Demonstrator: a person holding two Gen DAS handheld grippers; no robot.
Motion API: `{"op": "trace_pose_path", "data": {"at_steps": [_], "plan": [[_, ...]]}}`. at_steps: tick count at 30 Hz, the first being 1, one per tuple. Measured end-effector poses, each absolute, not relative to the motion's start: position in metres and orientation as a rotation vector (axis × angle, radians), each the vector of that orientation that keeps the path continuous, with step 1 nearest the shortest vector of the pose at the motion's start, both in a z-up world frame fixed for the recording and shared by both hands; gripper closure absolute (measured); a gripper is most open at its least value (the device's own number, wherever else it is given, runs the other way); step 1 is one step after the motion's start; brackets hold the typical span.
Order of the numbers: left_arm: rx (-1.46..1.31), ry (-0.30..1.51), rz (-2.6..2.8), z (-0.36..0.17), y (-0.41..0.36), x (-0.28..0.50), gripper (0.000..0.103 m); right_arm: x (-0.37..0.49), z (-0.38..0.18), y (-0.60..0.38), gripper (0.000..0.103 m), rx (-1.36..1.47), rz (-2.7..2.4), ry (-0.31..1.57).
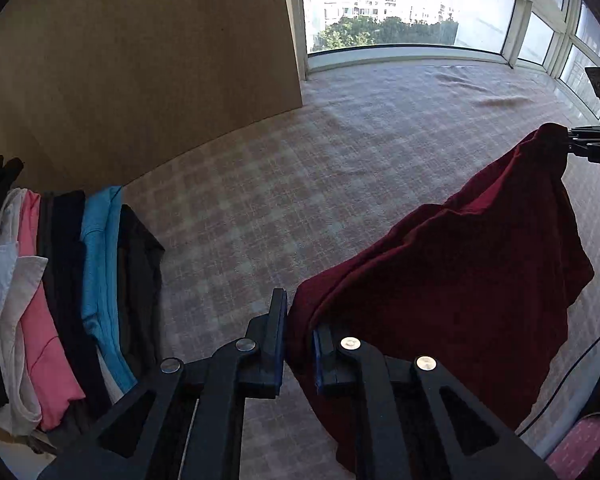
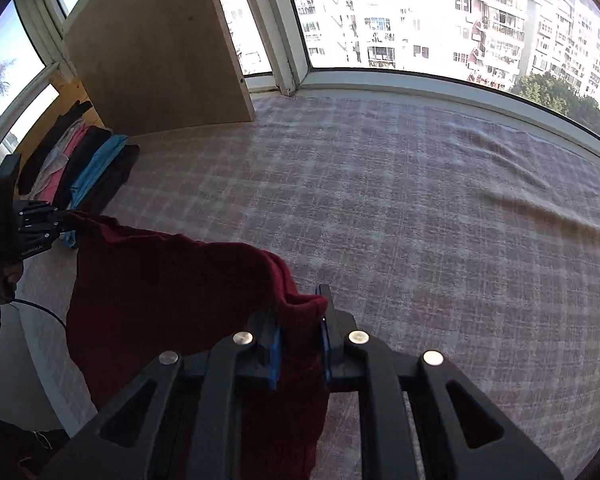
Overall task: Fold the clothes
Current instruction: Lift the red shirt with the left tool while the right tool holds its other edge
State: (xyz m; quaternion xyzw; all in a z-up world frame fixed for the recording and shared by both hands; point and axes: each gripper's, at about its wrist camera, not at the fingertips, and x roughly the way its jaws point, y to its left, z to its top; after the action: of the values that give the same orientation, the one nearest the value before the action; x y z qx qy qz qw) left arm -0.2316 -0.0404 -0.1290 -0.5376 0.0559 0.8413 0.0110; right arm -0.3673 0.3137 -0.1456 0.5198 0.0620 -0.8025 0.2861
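Observation:
A dark red garment (image 1: 460,272) hangs stretched in the air between both grippers, above a plaid-covered surface (image 1: 300,180). My left gripper (image 1: 300,320) is shut on one upper corner of it, cloth pinched between the blue pads. At the right edge of the left wrist view, my right gripper (image 1: 568,140) grips the other corner. In the right wrist view, the right gripper (image 2: 298,312) is shut on a bunched edge of the garment (image 2: 172,280). The left gripper (image 2: 66,220) holds the far end at left. The garment's lower part sags below the held edge.
A row of folded clothes (image 1: 80,280) in white, pink, black and blue lies at the left edge of the surface (image 2: 420,200), beside a wooden board (image 1: 140,60). Windows (image 2: 420,20) run along the far side. A black cable (image 1: 572,376) hangs at right.

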Motion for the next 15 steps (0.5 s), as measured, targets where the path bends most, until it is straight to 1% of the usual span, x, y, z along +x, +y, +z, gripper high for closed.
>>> {"op": "trace_pose_path", "data": {"at_steps": [1,2,3,4,5,7,9,10,13,15], "plan": [[-1.737,0.168,2.588,-0.149,-0.042,-0.247,0.083,-0.384,-0.169,0.307,0.087,1.471,-2.138,0.198],[-1.792,0.161,2.553,-0.168,-0.044,-0.261,0.083,-0.393,-0.183,0.305,0.087,1.535,-2.116,0.206],[-1.811,0.157,2.552,-0.172,-0.047,-0.263,0.083,-0.402,-0.195,0.304,0.086,1.596,-2.093,0.214],[-1.83,0.153,2.551,-0.175,-0.051,-0.266,0.083,-0.405,-0.198,0.304,0.08,1.611,-2.081,0.223],[-1.847,0.15,2.551,-0.178,-0.054,-0.268,0.081,-0.405,-0.196,0.307,0.078,1.593,-2.085,0.226],[-1.85,0.155,2.584,-0.167,-0.064,-0.258,0.078,-0.401,-0.186,0.317,0.071,1.562,-2.111,0.21],[-1.858,0.152,2.62,-0.153,-0.075,-0.239,0.074,-0.393,-0.174,0.334,0.069,1.55,-2.148,0.198],[-1.86,0.145,2.635,-0.146,-0.08,-0.226,0.073,-0.385,-0.169,0.34,0.067,1.548,-2.152,0.223],[-1.84,0.014,2.631,-0.136,-0.083,-0.176,0.067,-0.346,-0.163,0.358,0.061,1.544,-2.12,0.246],[-1.834,-0.096,2.592,-0.135,-0.079,-0.146,0.067,-0.318,-0.168,0.369,0.06,1.569,-2.09,0.225]]}}
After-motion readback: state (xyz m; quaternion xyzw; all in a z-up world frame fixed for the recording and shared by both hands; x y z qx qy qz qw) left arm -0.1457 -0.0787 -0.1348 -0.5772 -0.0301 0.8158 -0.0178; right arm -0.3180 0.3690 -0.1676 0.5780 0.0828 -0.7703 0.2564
